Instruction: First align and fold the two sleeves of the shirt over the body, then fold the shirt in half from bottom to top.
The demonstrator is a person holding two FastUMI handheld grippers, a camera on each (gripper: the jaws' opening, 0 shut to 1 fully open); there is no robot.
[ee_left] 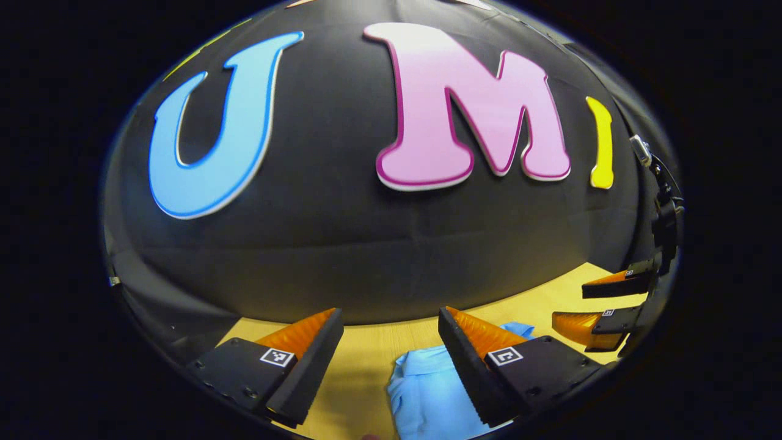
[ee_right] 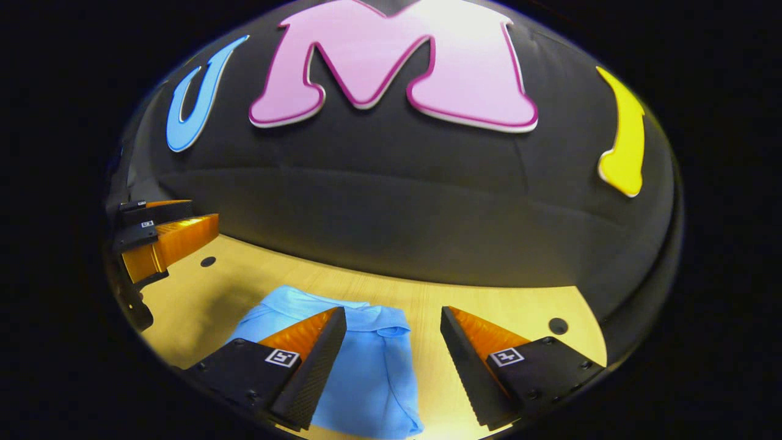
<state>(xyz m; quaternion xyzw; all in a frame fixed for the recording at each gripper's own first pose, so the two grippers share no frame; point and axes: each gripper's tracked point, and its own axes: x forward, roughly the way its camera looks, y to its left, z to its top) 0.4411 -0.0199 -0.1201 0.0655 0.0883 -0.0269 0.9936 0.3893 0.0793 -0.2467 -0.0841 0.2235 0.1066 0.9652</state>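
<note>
A light blue shirt (ee_right: 360, 366) lies folded into a compact shape on the wooden table (ee_right: 476, 305), its collar toward the booth wall. My right gripper (ee_right: 391, 348) hovers above it, open, with nothing between its fingers. In the left gripper view the shirt (ee_left: 427, 391) lies low at centre right, partly behind one finger. My left gripper (ee_left: 391, 354) is open above the table and holds nothing. The right gripper (ee_left: 605, 305) appears open at the right of the left gripper view. The left gripper (ee_right: 165, 235) appears at the left of the right gripper view.
The black cloth wall rises just behind the table's far edge. Two small dark holes (ee_right: 208, 261) (ee_right: 557, 325) mark the tabletop. Bare wood (ee_left: 366, 354) lies left of the shirt and toward the wall.
</note>
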